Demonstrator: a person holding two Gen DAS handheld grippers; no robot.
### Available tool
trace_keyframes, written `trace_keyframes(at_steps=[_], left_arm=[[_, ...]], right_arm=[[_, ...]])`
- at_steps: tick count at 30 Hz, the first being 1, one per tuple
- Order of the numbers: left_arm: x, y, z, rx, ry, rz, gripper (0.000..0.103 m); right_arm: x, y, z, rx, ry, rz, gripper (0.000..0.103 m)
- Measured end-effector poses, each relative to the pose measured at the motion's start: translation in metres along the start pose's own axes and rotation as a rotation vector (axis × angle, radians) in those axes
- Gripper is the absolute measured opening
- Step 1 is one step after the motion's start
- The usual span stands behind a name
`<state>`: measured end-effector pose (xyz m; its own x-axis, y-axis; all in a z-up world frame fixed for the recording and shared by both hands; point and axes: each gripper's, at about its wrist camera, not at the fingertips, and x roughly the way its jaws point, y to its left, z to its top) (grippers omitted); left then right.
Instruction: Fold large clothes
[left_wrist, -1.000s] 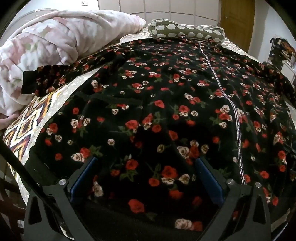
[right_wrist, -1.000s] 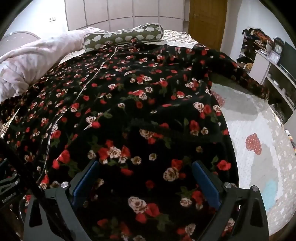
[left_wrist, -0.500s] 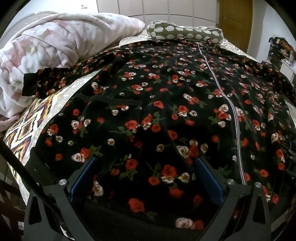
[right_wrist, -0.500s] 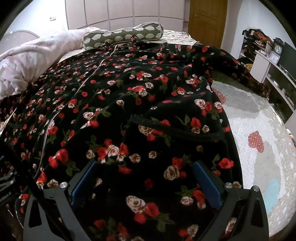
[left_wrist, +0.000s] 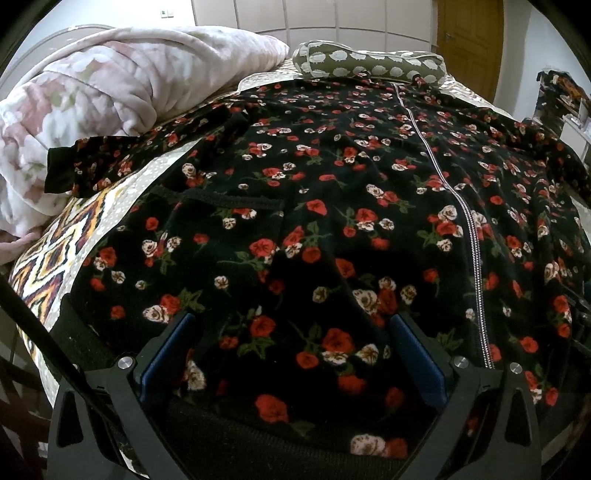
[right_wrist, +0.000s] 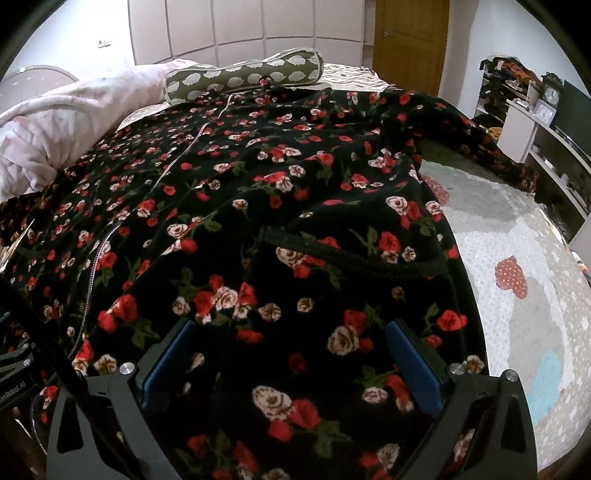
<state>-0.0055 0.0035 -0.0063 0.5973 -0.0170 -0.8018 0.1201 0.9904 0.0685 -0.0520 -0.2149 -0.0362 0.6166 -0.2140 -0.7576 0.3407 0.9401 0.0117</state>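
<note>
Left wrist view: the left gripper (left_wrist: 291, 347) has its fingers spread wide, grasping nothing, over the near hem of the floral robe (left_wrist: 332, 206), which lies flat on the bed (left_wrist: 55, 254), zipper (left_wrist: 469, 221) running away to the right of them. Right wrist view: the right gripper (right_wrist: 291, 350) is likewise released, a pocket edge (right_wrist: 351, 251) just beyond its fingers. Plush and floppy, probably weighty, the robe suggests pinching the thick hem corners.

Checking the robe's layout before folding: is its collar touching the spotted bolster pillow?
Touching. The right wrist view shows the robe collar lapping onto the bolster pillow.
</note>
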Motion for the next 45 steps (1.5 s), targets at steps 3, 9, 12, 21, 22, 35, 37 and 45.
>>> trace_keyframes(at_steps=[3, 9, 12, 21, 22, 35, 37, 45], left_arm=[[0.0, 0.0, 0.0, 0.001, -0.004, 0.001, 0.103], [0.001, 0.0, 0.001, 0.002, -0.008, 0.004, 0.103], [0.001, 0.0, 0.001, 0.003, -0.009, 0.005, 0.103], [0.001, -0.001, 0.0, 0.003, -0.01, 0.005, 0.103], [0.001, 0.0, 0.001, 0.003, -0.01, 0.005, 0.103], [-0.027, 0.02, 0.012, 0.002, -0.05, -0.027, 0.095], [-0.04, 0.032, 0.015, -0.002, -0.082, -0.022, 0.095], [-0.056, 0.103, 0.022, -0.057, -0.145, 0.136, 0.095]], right_arm=[[-0.001, -0.001, -0.001, -0.009, -0.007, -0.002, 0.103], [-0.007, 0.001, -0.007, -0.025, -0.021, -0.008, 0.103], [-0.006, 0.0, -0.009, -0.033, -0.019, 0.0, 0.103], [-0.004, 0.001, -0.008, -0.028, 0.001, 0.008, 0.103], [-0.004, 0.001, -0.008, -0.029, 0.001, 0.008, 0.103], [-0.009, 0.002, -0.014, -0.029, -0.029, 0.007, 0.103], [-0.01, 0.004, -0.016, -0.044, -0.037, -0.004, 0.103], [-0.008, -0.002, -0.013, -0.042, -0.018, 0.029, 0.103]])
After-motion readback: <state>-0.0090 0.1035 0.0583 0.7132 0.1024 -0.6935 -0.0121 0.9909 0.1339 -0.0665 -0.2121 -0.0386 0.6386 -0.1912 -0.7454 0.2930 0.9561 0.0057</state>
